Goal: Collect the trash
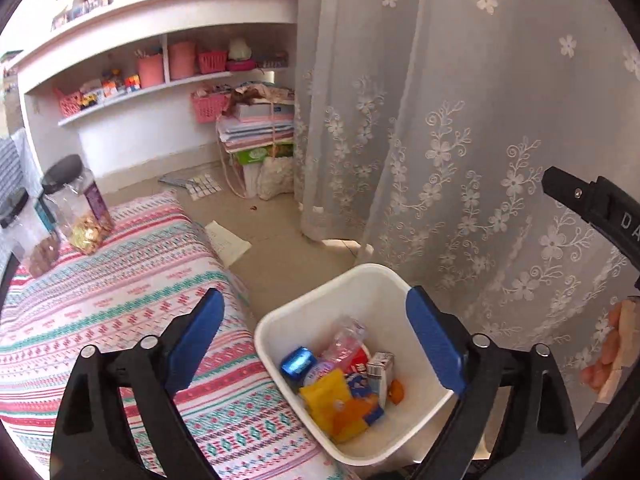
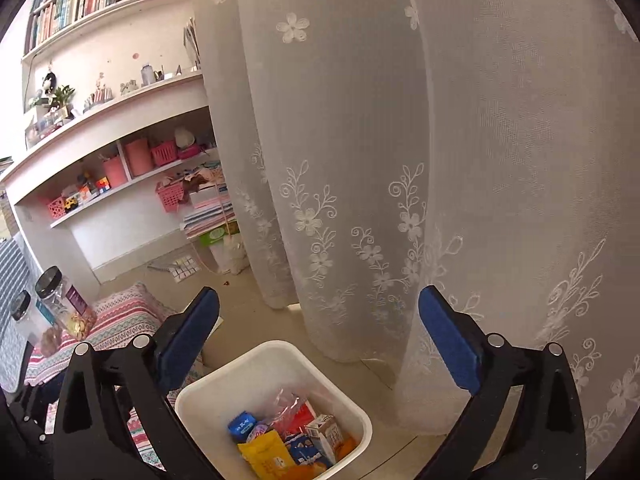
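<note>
Left gripper [image 1: 316, 344]: spread wide, nothing held, above the bin.
Right gripper [image 2: 320, 340]: spread wide, nothing held.
White bin [image 1: 280, 320]: filled with wrappers [image 1: 332, 404].

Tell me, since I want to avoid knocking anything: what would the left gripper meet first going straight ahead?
Probably the white bin: its open top lies between the open fingers of the left gripper, though depth is unclear.

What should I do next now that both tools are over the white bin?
Probably swing the left tool toward the sheet of paper on the floor beside the mattress. Both tools stand open and empty, the bin already holds wrappers, and that sheet looks like remaining trash.
</note>
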